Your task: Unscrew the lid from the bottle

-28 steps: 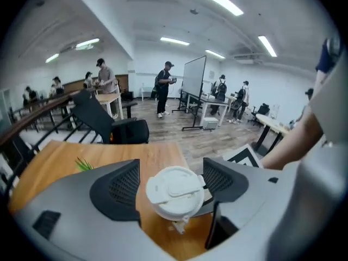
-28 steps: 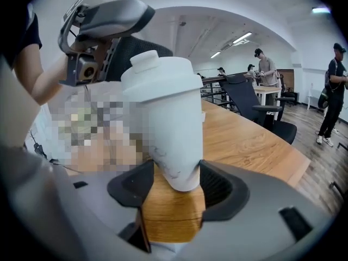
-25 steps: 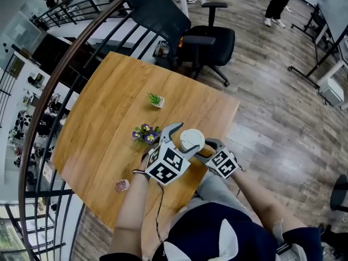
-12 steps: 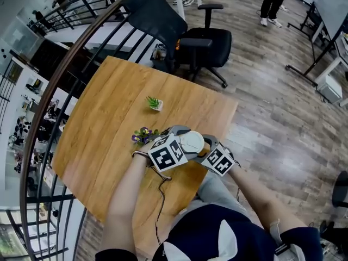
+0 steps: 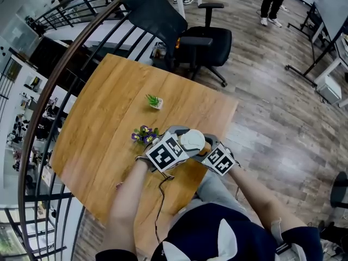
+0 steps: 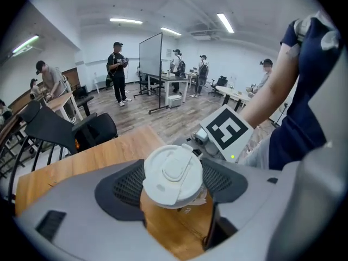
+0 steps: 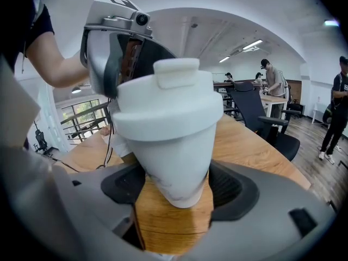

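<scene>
A white tapered bottle (image 7: 174,162) with a white flip-top lid (image 5: 191,140) is upright over the near right part of the wooden table (image 5: 109,118). My left gripper (image 6: 173,185) reaches in from the left and is shut on the lid (image 6: 173,175), one pad on each side. My right gripper (image 7: 176,188) comes from the near right, low on the bottle's narrow lower body. Its jaws stand wide, the pads close beside the bottle without clearly pressing it. In the head view both marker cubes flank the lid, and the bottle's body is hidden beneath it.
A bunch of purple flowers (image 5: 143,134) lies just left of the left gripper, and a small potted plant (image 5: 155,100) stands farther back. A black office chair (image 5: 209,37) is beyond the table. A curved railing (image 5: 60,75) runs along the left, and the table edge lies just under my grippers.
My left gripper, open beside the lid a second ago, has moved in and shut on it. The right gripper stays at the bottle's lower body.
</scene>
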### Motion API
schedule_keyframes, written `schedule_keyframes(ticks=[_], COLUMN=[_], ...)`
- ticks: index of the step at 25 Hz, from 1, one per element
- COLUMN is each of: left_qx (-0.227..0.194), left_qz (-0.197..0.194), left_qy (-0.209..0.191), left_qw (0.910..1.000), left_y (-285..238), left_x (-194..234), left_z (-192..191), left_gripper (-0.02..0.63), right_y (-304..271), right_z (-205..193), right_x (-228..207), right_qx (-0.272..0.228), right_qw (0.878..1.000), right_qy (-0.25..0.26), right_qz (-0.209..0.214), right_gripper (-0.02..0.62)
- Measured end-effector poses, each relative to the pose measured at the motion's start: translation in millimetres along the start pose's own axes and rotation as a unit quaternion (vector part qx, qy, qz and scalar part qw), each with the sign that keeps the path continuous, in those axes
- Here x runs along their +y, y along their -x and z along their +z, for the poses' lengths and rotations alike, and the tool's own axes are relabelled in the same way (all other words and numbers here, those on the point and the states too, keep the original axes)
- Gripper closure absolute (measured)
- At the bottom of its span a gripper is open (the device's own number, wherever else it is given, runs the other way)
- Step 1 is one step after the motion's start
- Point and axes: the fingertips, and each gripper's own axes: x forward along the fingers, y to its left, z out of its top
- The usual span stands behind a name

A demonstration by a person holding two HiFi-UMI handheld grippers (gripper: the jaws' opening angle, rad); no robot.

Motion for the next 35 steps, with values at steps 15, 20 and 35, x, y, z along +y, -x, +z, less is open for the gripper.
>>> schedule_keyframes(ticks=[15,20,35], left_qx=[0.008,0.039,0.011], left_qz=[0.017,0.026,0.054], left_qy=[-0.051,-0.066,-0.014], left_qw=[0.9985,0.9967,0.9984], left_y=[-2,-5,-7], left_x=[-5,-5,-2], left_z=[-2,-6,-8], left_gripper=[0.259,0.258,0.247], right_y=[0,0,-1], right_z=[1,2,0], right_x=[1,1,1], right_qx=[-0.002,-0.004,-0.008], right_qw=[1.000,1.000,1.000], right_qy=[-0.007,-0.008,-0.009], right_qz=[-0.003,-0.004,-0.007], right_gripper=[0.229,0.230,0.230])
